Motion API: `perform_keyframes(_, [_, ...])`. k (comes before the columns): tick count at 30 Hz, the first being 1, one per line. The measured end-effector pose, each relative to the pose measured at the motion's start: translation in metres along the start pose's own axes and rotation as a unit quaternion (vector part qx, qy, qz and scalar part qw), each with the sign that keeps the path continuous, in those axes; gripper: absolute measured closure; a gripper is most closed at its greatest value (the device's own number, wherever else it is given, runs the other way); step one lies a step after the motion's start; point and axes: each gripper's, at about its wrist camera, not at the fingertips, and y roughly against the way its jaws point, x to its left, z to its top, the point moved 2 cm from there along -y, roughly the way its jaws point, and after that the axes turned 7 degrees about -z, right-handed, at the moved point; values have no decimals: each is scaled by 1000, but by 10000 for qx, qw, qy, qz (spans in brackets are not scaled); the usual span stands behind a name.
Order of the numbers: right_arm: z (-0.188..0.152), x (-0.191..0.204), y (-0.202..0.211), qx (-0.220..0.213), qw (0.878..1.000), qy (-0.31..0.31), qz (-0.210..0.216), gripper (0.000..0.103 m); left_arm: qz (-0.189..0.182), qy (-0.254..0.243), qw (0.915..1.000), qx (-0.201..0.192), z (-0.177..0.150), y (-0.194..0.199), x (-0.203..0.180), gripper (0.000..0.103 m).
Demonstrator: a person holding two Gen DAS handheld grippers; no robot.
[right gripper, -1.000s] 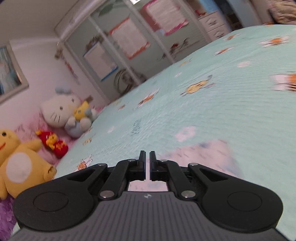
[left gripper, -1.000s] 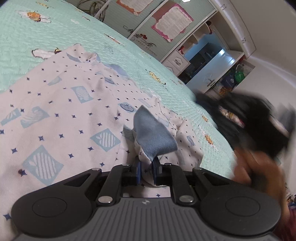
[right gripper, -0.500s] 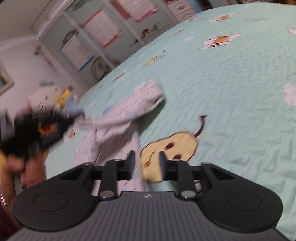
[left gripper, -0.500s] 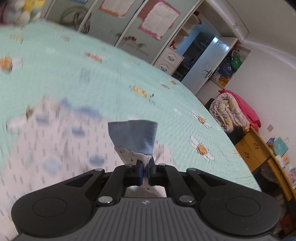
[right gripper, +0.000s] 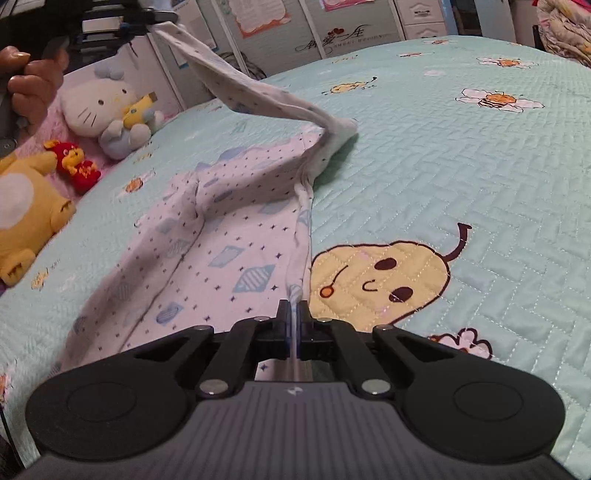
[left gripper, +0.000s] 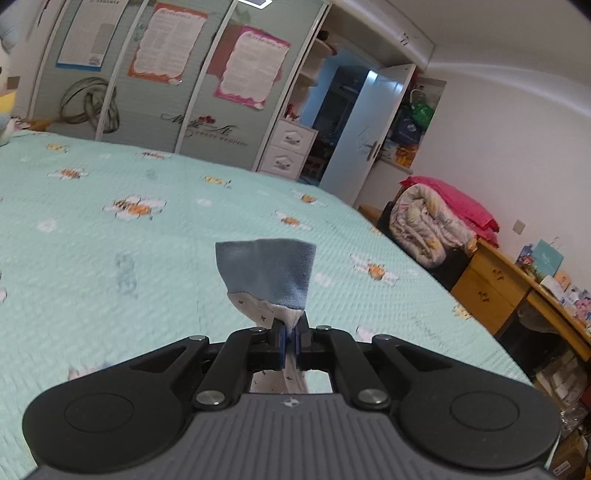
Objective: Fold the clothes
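A white garment with small blue stars and blue diamond patches point(right gripper: 236, 221) lies partly spread on the mint quilted bed point(right gripper: 461, 166). My left gripper point(left gripper: 291, 332) is shut on its blue-cuffed end point(left gripper: 266, 273) and holds it high above the bed; in the right wrist view that gripper point(right gripper: 147, 20) shows at the top left with the cloth stretched down from it. My right gripper point(right gripper: 294, 314) is shut on the garment's near edge, low over the bed next to a pear picture point(right gripper: 380, 273).
Plush toys, a white cat point(right gripper: 107, 110) and a yellow bear point(right gripper: 26, 206), sit at the bed's left side. A wardrobe with posters point(left gripper: 177, 74), a rolled blanket point(left gripper: 432, 221) and a wooden desk point(left gripper: 517, 288) stand beyond the bed.
My left gripper has lifted the cuffed end up off the bed. My right gripper has come down to the garment's near edge and shut on it.
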Motion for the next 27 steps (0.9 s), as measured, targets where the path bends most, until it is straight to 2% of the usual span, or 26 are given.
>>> perform_keyframes(5, [5, 15, 9, -63, 9998, 125, 150, 102, 49, -129, 9990, -427, 29, 25, 13, 101])
perform_keyframes(11, [21, 52, 16, -88, 9968, 393, 686, 102, 318, -43, 9954, -907, 50, 63, 44, 101])
perform_keyframes(15, [25, 78, 13, 12, 9930, 553, 1046, 102, 553, 236, 9926, -1056, 37, 83, 77, 101])
perform_keyframes(21, [18, 96, -9, 360, 9921, 661, 1003, 102, 746, 715, 9912, -832, -9, 86, 118, 101])
perform_keyframes(27, [12, 94, -15, 489, 9908, 528, 1142, 102, 705, 1077, 9880, -850, -33, 100, 143, 101])
